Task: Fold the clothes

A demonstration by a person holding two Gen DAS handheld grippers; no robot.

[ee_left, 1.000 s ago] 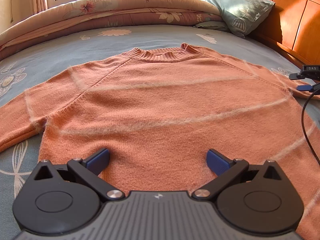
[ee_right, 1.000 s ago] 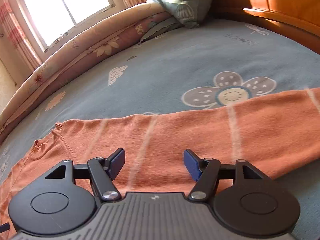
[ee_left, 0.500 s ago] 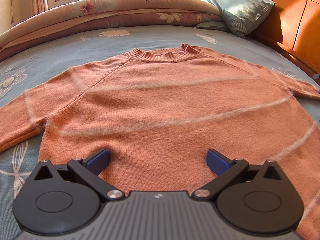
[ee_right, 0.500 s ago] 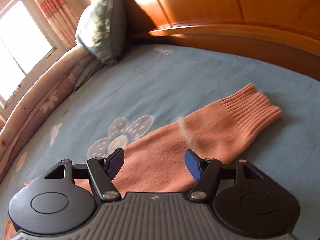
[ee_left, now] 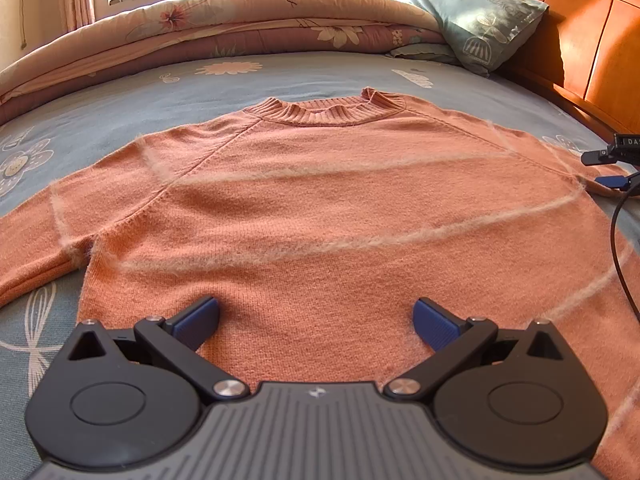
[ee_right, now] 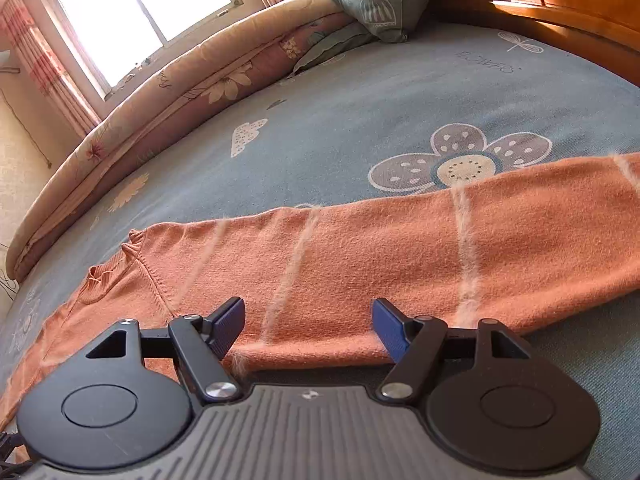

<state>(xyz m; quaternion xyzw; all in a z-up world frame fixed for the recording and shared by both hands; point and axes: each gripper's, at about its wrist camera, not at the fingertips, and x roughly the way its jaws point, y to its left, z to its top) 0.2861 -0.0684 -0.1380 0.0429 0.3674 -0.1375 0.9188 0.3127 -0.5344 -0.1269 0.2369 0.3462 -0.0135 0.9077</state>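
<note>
Over on the left wrist view, we've got the orange sweater [ee_left: 320,216] lying flat and face-up on the blue flowered bedsheet [ee_left: 132,92], collar pointing toward the rolled quilt [ee_left: 224,24] and the pillow [ee_left: 476,24]. Our left gripper [ee_left: 316,316] hangs just above the hem with its blue pads spread wide, nothing between them. At the right edge we catch the right gripper [ee_left: 608,168] poking in near the sleeve. From the right wrist view, that sleeve [ee_right: 440,248] stretches across the sheet, and the jaws have just been opening, pads spread over the sleeve's near edge without pinching it.
</note>
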